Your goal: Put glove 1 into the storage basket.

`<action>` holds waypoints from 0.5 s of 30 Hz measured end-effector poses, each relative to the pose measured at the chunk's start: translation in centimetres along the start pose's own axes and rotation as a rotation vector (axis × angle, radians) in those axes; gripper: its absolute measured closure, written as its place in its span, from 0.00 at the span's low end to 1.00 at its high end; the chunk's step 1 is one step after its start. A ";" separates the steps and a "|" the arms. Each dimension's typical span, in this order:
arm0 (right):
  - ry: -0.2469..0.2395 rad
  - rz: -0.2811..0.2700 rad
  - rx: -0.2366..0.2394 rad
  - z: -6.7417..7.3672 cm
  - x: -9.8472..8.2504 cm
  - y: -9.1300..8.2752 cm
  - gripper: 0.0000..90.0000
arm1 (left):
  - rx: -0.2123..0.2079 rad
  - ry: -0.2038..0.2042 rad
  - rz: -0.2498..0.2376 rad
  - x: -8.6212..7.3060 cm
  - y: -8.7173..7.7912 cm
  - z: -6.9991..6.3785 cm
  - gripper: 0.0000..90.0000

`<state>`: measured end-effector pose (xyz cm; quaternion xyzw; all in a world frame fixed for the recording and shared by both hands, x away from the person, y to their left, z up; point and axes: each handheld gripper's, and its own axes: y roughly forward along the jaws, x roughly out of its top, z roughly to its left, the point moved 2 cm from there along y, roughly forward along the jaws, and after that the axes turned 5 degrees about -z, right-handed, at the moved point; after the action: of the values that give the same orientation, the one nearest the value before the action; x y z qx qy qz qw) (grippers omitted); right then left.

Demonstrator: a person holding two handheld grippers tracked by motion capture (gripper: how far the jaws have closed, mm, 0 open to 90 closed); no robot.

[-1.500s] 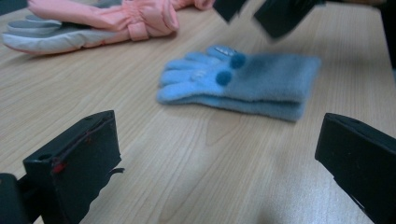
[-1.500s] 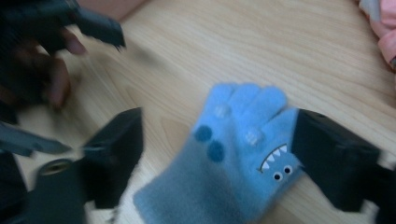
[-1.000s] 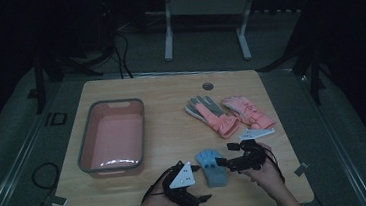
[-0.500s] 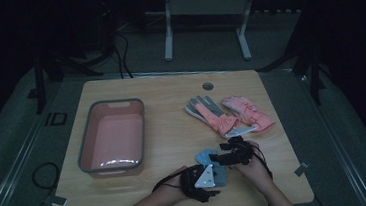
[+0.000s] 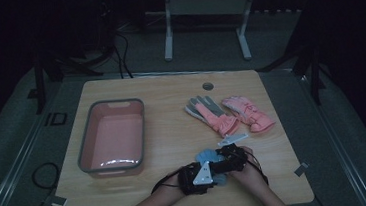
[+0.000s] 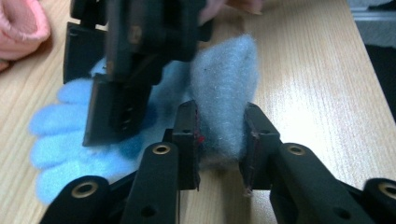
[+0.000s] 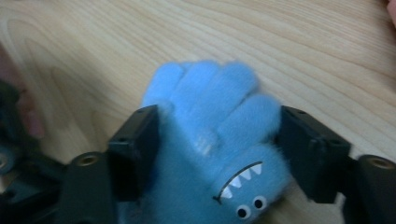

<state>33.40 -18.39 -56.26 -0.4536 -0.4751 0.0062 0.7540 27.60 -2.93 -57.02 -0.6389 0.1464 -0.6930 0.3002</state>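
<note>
Left gripper [image 6: 219, 149] on fuzzy blue glove [image 6: 224, 88]

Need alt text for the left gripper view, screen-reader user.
The left gripper pinches a raised fold of a fluffy blue glove between its two black jaws, on a wooden table. Just beyond, the right gripper reaches down over the glove's spread fingers; a pink glove sits at the upper left corner.

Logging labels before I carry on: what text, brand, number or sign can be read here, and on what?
"ID": white letters on the floor, left of the table.
White tag beside the pink gloves: no print legible.
Blue glove: a stitched face with teeth and eyes, no words.
</note>
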 end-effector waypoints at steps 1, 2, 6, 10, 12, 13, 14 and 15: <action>0.002 0.001 0.005 0.0 0.0 -0.1 0.39 | 0.000 0.000 0.000 0.0 0.0 0.0 0.81; -0.001 0.003 0.008 0.1 -0.1 -0.2 0.44 | -0.002 -0.010 0.006 0.1 0.0 0.0 0.81; 0.007 0.009 0.069 0.3 -0.2 -0.3 0.66 | -0.012 -0.022 0.011 0.2 0.0 0.2 0.83; 0.027 0.025 0.119 0.7 -0.1 0.0 0.85 | -0.025 -0.053 0.006 0.2 -0.1 0.5 0.84; 0.046 0.022 0.129 0.6 0.0 0.0 0.87 | -0.028 -0.072 0.005 0.3 -0.3 0.5 0.85; 0.054 0.019 0.131 0.5 0.1 -0.1 0.88 | -0.031 -0.068 0.009 0.4 -0.4 0.5 0.86; 0.052 0.021 0.132 0.6 0.2 -0.2 0.88 | -0.032 -0.066 0.015 0.5 -0.5 0.6 0.86; 0.042 0.019 0.134 0.6 0.4 -0.3 0.89 | -0.030 -0.063 0.018 0.7 -0.7 0.7 0.86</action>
<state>33.00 -17.99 -55.69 -0.4068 -0.4534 0.0358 0.7923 28.07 -2.68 -55.97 -0.6636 0.1532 -0.6674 0.3013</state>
